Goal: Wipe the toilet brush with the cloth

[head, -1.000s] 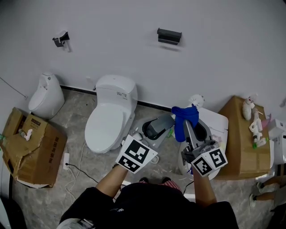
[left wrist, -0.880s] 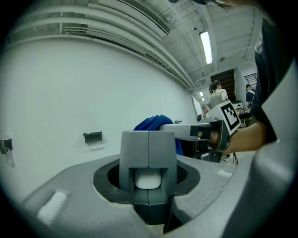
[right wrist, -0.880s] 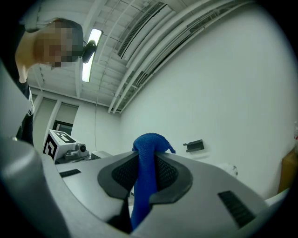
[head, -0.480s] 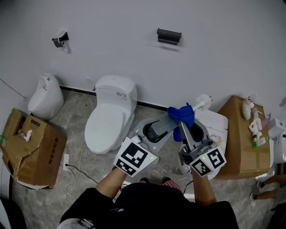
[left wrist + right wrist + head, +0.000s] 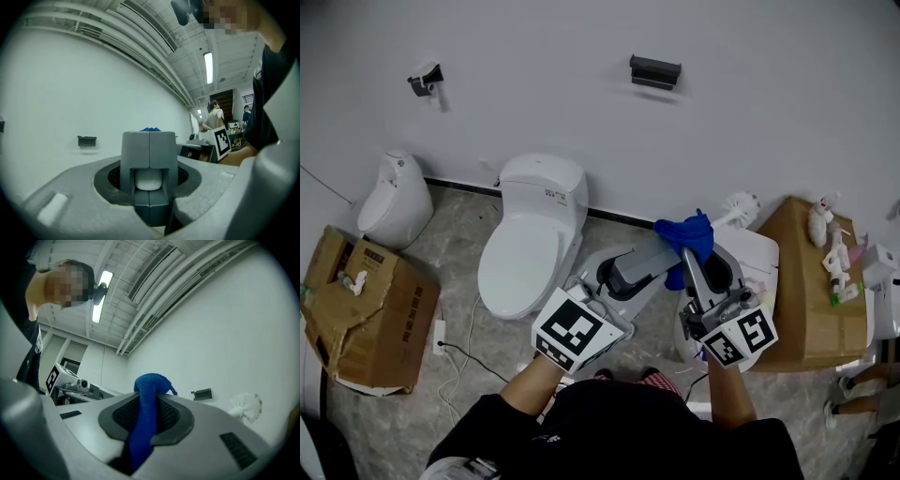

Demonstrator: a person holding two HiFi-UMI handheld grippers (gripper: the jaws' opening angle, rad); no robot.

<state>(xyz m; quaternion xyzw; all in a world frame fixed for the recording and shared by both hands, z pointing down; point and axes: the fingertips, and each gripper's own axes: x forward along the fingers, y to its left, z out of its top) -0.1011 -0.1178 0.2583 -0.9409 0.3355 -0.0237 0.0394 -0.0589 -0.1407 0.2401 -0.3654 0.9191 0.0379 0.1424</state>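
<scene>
Cloth (image 5: pixel 686 242) apparently against brush (image 5: pixel 738 204), wall (image 5: pixel 534 84) near

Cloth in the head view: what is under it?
The brush: its white head sticks out past the far side of the cloth. The shaft beneath it, back to the left claw, is covered.

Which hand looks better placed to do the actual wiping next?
Right, probably. The right tool is clamped on the blue cloth, which is at the toilet brush shaft; the left tool only grips its handle.
</scene>
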